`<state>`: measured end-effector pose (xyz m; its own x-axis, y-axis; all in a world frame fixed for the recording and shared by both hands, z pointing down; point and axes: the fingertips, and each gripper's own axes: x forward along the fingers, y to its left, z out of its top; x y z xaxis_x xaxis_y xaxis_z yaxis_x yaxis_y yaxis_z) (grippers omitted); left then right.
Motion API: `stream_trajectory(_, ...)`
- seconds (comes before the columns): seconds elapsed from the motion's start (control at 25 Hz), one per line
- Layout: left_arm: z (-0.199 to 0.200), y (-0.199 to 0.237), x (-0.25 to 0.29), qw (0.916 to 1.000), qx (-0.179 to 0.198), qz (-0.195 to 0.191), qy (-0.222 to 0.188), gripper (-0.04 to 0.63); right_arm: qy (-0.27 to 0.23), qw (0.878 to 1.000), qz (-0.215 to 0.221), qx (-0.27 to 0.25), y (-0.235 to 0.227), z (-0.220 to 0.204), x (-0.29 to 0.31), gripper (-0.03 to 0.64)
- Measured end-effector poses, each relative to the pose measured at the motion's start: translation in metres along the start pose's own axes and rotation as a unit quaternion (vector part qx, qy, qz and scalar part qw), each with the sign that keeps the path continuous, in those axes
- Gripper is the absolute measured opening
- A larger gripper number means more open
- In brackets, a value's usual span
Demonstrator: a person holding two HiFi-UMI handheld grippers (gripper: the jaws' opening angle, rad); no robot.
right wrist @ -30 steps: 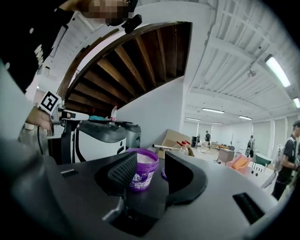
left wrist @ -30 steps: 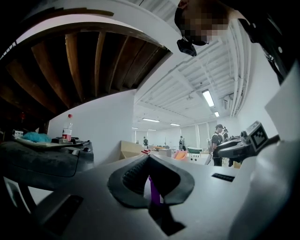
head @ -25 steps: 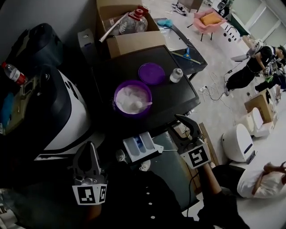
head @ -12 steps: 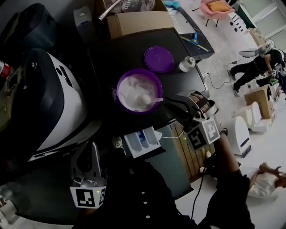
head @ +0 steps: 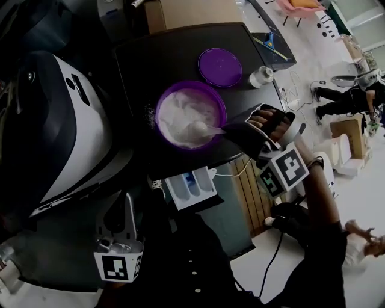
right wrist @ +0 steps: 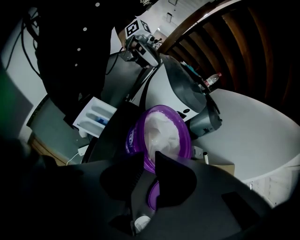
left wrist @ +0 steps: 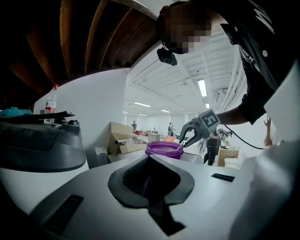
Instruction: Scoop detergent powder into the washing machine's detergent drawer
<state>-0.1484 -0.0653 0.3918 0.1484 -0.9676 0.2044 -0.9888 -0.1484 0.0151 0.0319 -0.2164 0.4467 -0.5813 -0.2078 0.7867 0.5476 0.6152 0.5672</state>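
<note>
A purple tub of white detergent powder stands on the dark table, with a white scoop lying in the powder. My right gripper reaches in from the right, its tips at the scoop's handle. Its jaws are closing, and a narrow gap shows between them in the right gripper view, where the tub lies just ahead. The white detergent drawer stands pulled out below the table edge. My left gripper is shut and empty, low at the left over the washing machine.
The tub's purple lid and a small white bottle lie behind the tub. A cardboard box stands at the table's far edge. A cable runs by the drawer. People stand at the far right.
My right gripper has moved up and left from beside the drawer to the tub's rim, and its jaws have narrowed around the scoop's handle. The left gripper has stayed put.
</note>
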Motion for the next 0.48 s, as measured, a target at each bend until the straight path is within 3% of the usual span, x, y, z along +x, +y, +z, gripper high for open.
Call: stream_trajectory(0.48,-0.015,0.004,0.005,0.9997,-0.014,0.007,0.018,0.014,0.007,0.995,0.070,-0.074,0.001,0.000,0.001,0.048)
